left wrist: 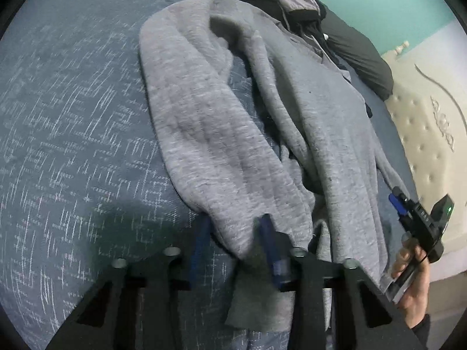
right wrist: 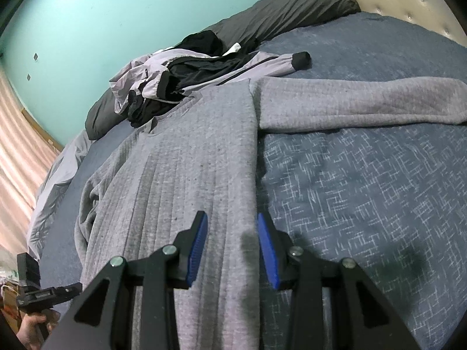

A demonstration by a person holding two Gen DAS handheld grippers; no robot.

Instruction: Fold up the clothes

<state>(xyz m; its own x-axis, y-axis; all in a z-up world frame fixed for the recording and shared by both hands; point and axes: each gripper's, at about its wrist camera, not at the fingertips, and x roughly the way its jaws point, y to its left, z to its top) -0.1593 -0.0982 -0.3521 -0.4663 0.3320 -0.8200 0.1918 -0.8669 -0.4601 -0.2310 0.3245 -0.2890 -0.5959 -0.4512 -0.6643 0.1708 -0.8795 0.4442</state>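
A grey ribbed-knit sweater point(right wrist: 186, 157) lies mid-frame on the blue crosshatch-patterned bedspread point(right wrist: 364, 189). The left gripper point(left wrist: 236, 233), blue-padded jaws parted, straddles its limp sleeve end; the right gripper point(right wrist: 232, 233) gapes over the hem edge.

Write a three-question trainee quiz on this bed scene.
1. True or false: the sweater lies on a bare wooden floor.
2. What lies just beyond the sweater's collar? A) a crumpled jacket B) a stack of towels C) a pair of shoes
3. Fill in: in the right wrist view, one sleeve stretches out flat toward the ____ edge of the picture.

Key: 1. False, it lies on a blue bedspread. 2. A. 3. right.
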